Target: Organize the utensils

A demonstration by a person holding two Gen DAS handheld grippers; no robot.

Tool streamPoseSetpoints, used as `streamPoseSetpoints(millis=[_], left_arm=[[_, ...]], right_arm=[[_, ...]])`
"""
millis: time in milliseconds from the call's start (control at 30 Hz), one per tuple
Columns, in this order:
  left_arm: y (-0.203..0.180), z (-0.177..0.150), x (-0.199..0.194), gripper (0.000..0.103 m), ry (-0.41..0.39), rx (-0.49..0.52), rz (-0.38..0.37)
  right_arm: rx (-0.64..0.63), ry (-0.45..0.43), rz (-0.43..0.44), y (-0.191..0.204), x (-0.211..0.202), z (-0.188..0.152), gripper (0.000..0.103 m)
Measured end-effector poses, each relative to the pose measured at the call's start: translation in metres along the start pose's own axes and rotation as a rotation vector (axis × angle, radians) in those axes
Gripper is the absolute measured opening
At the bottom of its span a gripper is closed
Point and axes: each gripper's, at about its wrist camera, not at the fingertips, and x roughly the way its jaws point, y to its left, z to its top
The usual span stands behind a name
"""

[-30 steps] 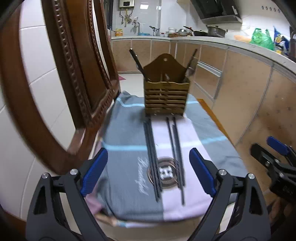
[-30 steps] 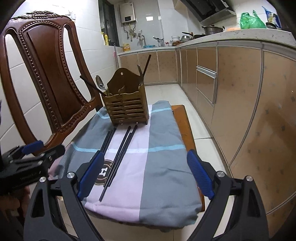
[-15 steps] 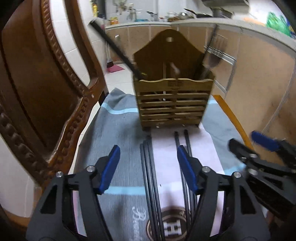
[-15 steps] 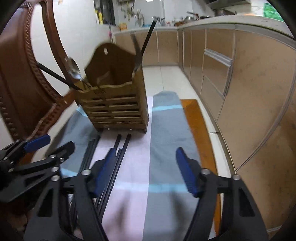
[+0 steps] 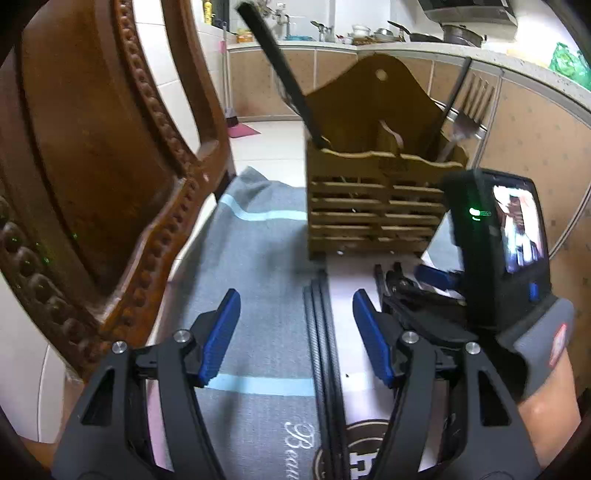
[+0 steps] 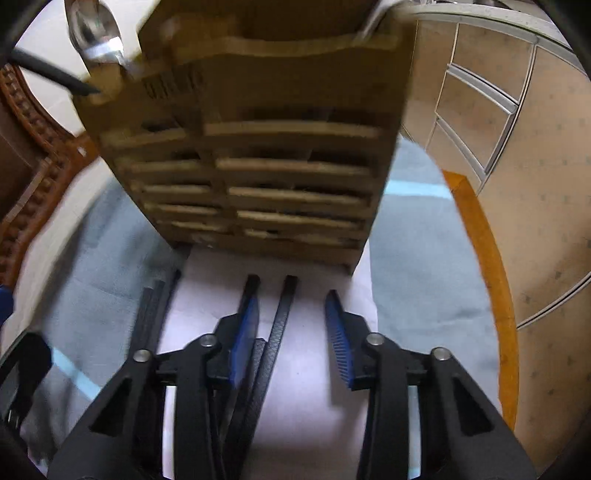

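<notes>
A slatted wooden utensil holder (image 5: 376,195) stands on a grey and lilac cloth (image 5: 258,266); it fills the top of the right wrist view (image 6: 258,155). It holds a black-handled utensil (image 5: 280,74), a fork (image 5: 469,107) and a spoon (image 6: 96,33). Black chopsticks (image 5: 323,332) lie on the cloth in front of it. My left gripper (image 5: 295,336) is open, its jaws on either side of the left chopsticks. My right gripper (image 6: 291,336) is open and low over the right chopsticks (image 6: 280,321), one stick between its jaws. The right gripper also shows in the left wrist view (image 5: 424,291).
A carved wooden chair back (image 5: 92,166) stands close on the left. The cloth covers a wooden stool whose edge (image 6: 487,266) shows on the right. Kitchen cabinets (image 6: 517,129) run along the right, with the floor beyond.
Both grippers have moved forward and down toward the holder and chopsticks. The right gripper's jaws have narrowed and now straddle a chopstick. The right gripper now sits close beside my left.
</notes>
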Motion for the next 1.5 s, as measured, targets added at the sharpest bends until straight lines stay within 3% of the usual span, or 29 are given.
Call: streamPoseSetpoints(millis=[67,100,233,433,600,767,1000,1067,1133,1333,1500], left_arm=[[-0.004,0.0,0.001,0.063,0.007,0.012,-0.004],[-0.005,0.0,0.001,0.063,0.01,0.011,-0.008],[-0.014,0.0,0.002,0.063,0.02,0.019,-0.022],[-0.033,0.006,0.015,0.062,0.043,0.017,-0.05],[-0.055,0.008,0.045,0.06,0.117,0.042,-0.062],[-0.068,0.016,0.082,0.053,0.173,0.038,-0.039],[-0.073,0.026,0.116,0.041,0.208,0.027,-0.01],[-0.073,0.029,0.119,0.026,0.217,0.014,-0.045],[-0.078,0.029,0.118,0.007,0.221,0.042,-0.066],[-0.07,0.022,0.1,0.006,0.193,0.039,-0.093],[-0.053,0.036,0.032,0.006,0.086,0.05,-0.137]], right_arm=[[-0.002,-0.008,-0.011,0.0,0.001,0.002,0.015],[0.0,-0.001,0.003,-0.002,0.001,0.002,0.012],[0.029,0.003,0.055,-0.017,-0.002,0.003,0.01],[0.109,-0.036,0.148,-0.062,-0.038,-0.004,0.009],[0.161,-0.046,0.174,-0.096,-0.046,-0.004,0.008],[0.186,-0.049,0.198,-0.118,-0.053,-0.011,0.008],[0.183,-0.063,0.23,-0.118,-0.06,-0.008,0.008],[0.178,-0.061,0.236,-0.117,-0.061,-0.009,0.008],[0.176,-0.063,0.238,-0.116,-0.062,-0.009,0.008],[0.17,-0.072,0.241,-0.114,-0.068,-0.006,0.008],[0.16,-0.097,0.25,-0.107,-0.089,-0.005,0.007]])
